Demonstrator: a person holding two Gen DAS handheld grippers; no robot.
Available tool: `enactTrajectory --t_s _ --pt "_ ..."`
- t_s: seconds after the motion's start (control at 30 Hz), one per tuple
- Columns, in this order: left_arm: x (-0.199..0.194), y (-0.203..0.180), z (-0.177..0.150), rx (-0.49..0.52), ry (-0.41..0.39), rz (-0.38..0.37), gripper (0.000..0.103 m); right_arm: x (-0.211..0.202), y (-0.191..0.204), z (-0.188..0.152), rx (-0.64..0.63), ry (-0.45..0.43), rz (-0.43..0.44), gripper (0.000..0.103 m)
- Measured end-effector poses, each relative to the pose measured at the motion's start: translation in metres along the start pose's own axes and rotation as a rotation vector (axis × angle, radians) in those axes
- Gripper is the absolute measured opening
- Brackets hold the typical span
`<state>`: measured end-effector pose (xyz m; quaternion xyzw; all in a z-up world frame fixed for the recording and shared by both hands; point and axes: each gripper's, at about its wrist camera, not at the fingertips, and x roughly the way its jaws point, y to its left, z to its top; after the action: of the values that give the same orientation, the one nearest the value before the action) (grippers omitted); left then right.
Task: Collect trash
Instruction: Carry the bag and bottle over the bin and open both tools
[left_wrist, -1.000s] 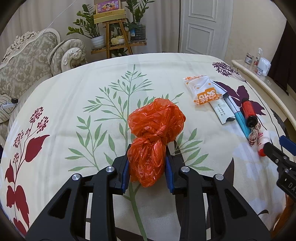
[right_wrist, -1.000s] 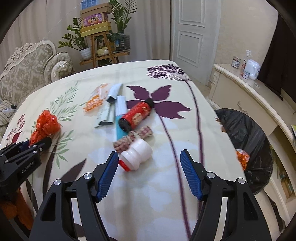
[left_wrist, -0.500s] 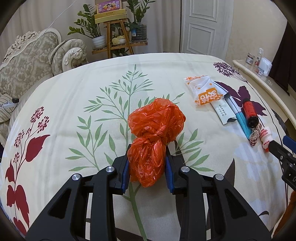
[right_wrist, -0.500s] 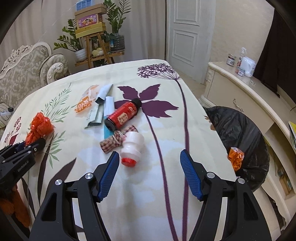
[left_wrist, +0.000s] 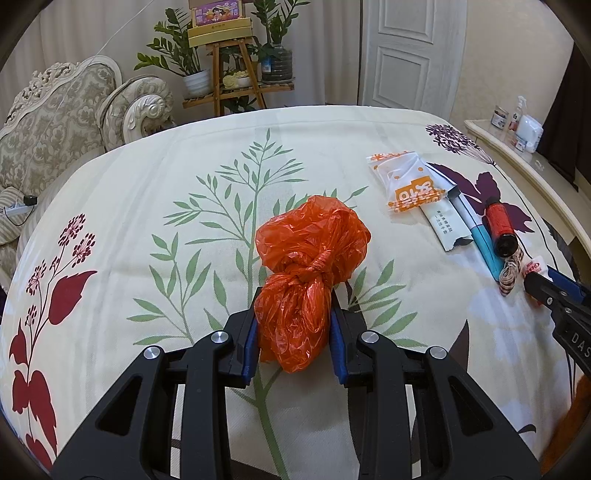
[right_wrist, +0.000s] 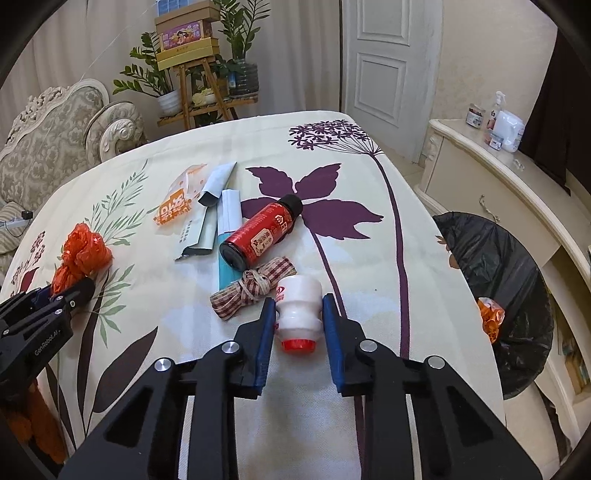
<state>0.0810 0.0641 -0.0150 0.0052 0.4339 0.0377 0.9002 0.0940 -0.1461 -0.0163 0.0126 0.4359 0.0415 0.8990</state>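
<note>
Trash lies scattered on a table (right_wrist: 369, 424) covered in a cream cloth printed with leaves and purple flowers. The left gripper (left_wrist: 293, 334) is clamped on the lower half of a knotted orange bag (left_wrist: 308, 273), which rests on the cloth near the table's left side. The right gripper (right_wrist: 298, 321) has just been closing, and its blue pads (right_wrist: 266, 334) now press both sides of a small white bottle (right_wrist: 298, 312) that lies on its side, red cap toward the camera, near the middle of the table.

Just behind the white bottle sits a checked cloth roll (right_wrist: 253, 291) tied with string. Touching the roll's far side is a red bottle (right_wrist: 260, 232) with a black cap, also lying down. To its left are a blue and white tube (right_wrist: 228, 236), a grey sachet (right_wrist: 205, 221) and an orange and white wrapper (right_wrist: 177, 201), close together and partly overlapping.

Off the table's right edge stands a bin lined with a black bag (right_wrist: 498, 280), open at the top, with an orange scrap (right_wrist: 489, 319) caught on its near rim. Beyond it runs a pale cabinet (right_wrist: 509, 184). A carved sofa (right_wrist: 55, 144), a wooden plant stand (right_wrist: 199, 92) and a white door (right_wrist: 384, 55) fill the far end of the room.
</note>
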Motion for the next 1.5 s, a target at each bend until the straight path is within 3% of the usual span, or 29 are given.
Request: enactTrajectory --t_s 0.33,0.8,1.5 --pt "-0.005 -0.012 0.004 0.002 -0.021 -0.01 0.03 -0.011 -0.009 0.001 0.012 -0.035 0.011 0.027" --pt "-0.025 -0.066 0.005 0.055 -0.057 -0.07 0.03 -0.028 -0.039 0.001 0.041 -0.088 -0.017 0.027" --pt "-0.035 -0.18 0.021 0.174 -0.099 -0.172 0.03 -0.053 -0.137 0.003 0.129 -0.162 -0.123 0.027"
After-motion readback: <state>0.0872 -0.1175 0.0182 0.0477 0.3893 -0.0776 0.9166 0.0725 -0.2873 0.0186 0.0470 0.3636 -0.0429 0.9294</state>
